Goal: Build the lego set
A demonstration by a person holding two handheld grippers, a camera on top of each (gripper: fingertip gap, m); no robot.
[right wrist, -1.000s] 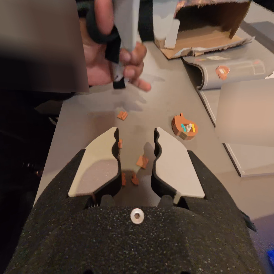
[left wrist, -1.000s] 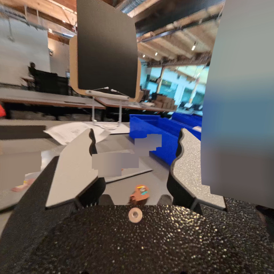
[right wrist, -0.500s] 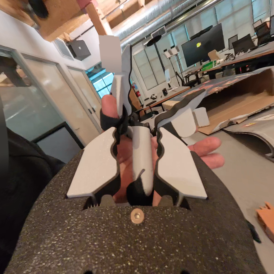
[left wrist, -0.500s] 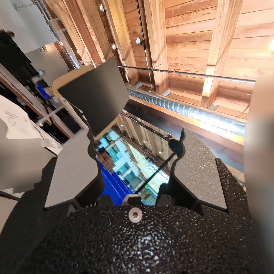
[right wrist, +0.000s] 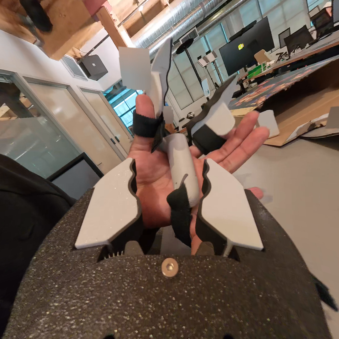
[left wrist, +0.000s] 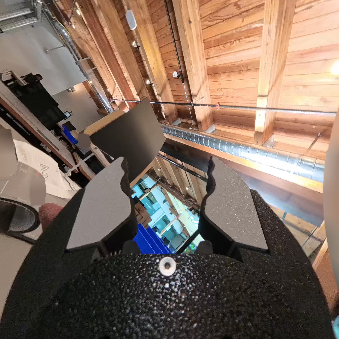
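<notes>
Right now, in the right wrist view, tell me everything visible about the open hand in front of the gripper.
The hand faces the camera palm-up, fingers spread toward the right above the grey tabletop. A black fabric strap wraps the raised thumb. A pale grey plastic handle lies along the palm, with a second black strap at its lower end. It sits beyond the open right gripper, whose fingers do not press it.

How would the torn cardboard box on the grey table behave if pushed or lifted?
The cardboard box looks light for its size, so it would probably slide easily on the smooth grey table. Its ragged, splayed flaps suggest that it would flex rather than stay stiff.
</notes>
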